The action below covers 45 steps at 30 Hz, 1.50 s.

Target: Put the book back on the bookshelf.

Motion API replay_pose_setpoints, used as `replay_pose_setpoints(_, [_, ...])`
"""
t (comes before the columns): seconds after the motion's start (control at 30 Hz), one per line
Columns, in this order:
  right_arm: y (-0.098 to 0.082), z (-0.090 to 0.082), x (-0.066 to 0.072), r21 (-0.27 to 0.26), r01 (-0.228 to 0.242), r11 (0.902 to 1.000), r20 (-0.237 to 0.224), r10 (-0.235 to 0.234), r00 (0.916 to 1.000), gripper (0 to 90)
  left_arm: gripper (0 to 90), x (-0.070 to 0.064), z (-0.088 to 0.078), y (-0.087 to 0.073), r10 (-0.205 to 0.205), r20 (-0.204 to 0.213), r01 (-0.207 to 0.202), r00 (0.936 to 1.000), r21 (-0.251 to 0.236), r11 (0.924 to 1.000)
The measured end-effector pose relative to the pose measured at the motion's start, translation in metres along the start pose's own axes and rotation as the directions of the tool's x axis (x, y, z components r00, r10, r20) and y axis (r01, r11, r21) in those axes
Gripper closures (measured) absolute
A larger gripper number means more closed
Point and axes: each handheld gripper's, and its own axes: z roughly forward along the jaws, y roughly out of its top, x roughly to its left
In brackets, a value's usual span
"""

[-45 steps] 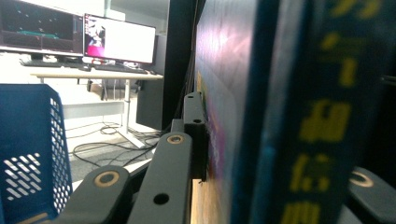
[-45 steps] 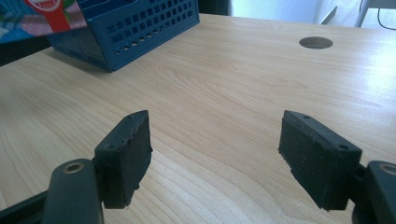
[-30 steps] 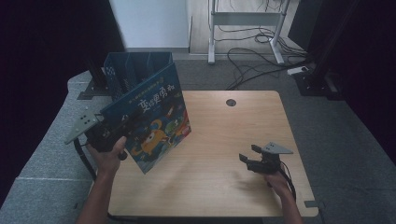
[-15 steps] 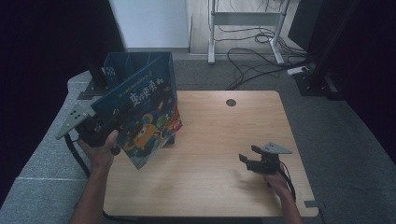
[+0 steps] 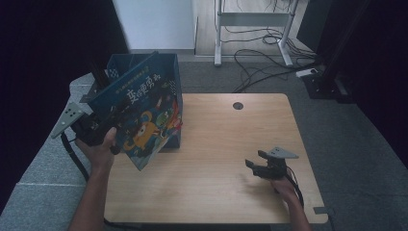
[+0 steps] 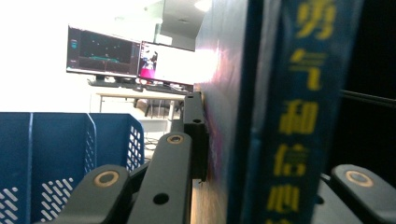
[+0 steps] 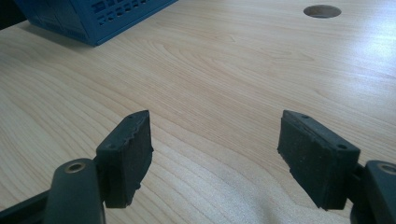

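The left claw (image 5: 103, 127) is clamped on a blue picture book (image 5: 144, 115), which is held tilted above the 9 o'clock edge of the desk (image 5: 226, 139), directly in front of a blue perforated bin (image 5: 171, 67). In the high view the book cover hides most of the bin's front wall and the claw's tips, so the contact point cannot be made out there. In the left gripper view the book (image 6: 261, 112) stands edge-on between the jaws, with yellow spine lettering cut off at the top and bottom of the frame; the far jaw is largely concealed behind the book. The bin (image 6: 60, 154) lies toward 9 o'clock in that view. The right claw (image 7: 229, 144) rests spread and empty near the 4 o'clock corner of the desk (image 7: 210, 70), well apart from the book. One bin corner (image 7: 88, 18) is cropped at 11 o'clock in the right gripper view.
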Motion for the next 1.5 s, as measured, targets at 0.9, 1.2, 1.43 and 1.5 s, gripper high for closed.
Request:
replay_pose_setpoints(0.9, [-0.002,0.001,-0.001,0.008,-0.002,1.0000,0.012,0.002,0.9999,25.4,82.2,0.012,0.018,-0.005,0.031,-0.079,-0.029,0.9964,0.027,0.9992])
replay_pose_setpoints(1.2, [-0.002,0.000,-0.001,0.007,-0.002,1.0000,0.012,0.002,0.9999,25.4,82.2,0.020,0.023,-0.001,0.003,-0.102,-0.002,0.9948,0.013,0.9999])
replay_pose_setpoints(1.43, [-0.003,0.000,-0.002,0.008,-0.003,1.0000,0.013,0.003,0.9999,25.4,82.2,0.026,0.031,0.000,0.003,-0.135,-0.002,0.9909,0.004,1.0000])
replay_pose_setpoints(1.5, [-0.003,0.000,-0.001,0.004,-0.005,1.0000,0.015,0.005,0.9999,25.4,82.2,0.027,0.035,0.000,0.005,-0.140,-0.005,0.9901,0.005,1.0000])
